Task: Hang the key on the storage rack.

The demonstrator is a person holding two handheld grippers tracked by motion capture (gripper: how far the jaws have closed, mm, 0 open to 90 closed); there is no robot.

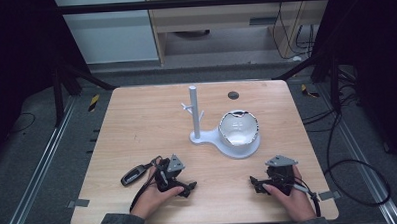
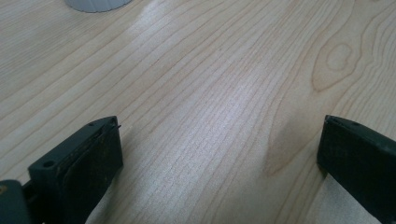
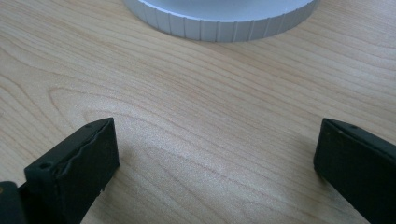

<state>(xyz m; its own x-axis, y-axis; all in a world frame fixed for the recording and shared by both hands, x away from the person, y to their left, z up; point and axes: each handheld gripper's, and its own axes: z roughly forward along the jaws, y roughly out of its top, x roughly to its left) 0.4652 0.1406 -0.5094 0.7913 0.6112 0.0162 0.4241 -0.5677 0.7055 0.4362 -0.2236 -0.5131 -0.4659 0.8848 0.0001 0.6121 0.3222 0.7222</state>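
**Key fob, stand and bowl: how each will likely handle**

At about nine o'clock from the left claw (image 1: pixel 190 186) a dark key fob (image 1: pixel 133 175) lies flat on the surface (image 1: pixel 137 124), just beside the hand. It looks small, stiff and light, with a smooth shell that may slip; a pinch across its narrow width near the middle seems the safest hold. The left claw rests low on the wood with its jaws wide apart and nothing between them, as the left gripper view shows bare grain.

Toward twelve o'clock stands a white peg stand (image 1: pixel 195 114) on a flat base that spreads right under a bowl (image 1: pixel 238 127). The stand looks rigid and fairly light, and its upright post is the obvious place to grip. The bowl looks hard, glossy and breakable, so a gentle pinch on the rim would suit it.

The right claw (image 1: pixel 253 182) sits at five o'clock from the bowl, jaws spread and empty, facing the ribbed edge of the base (image 3: pixel 219 23).
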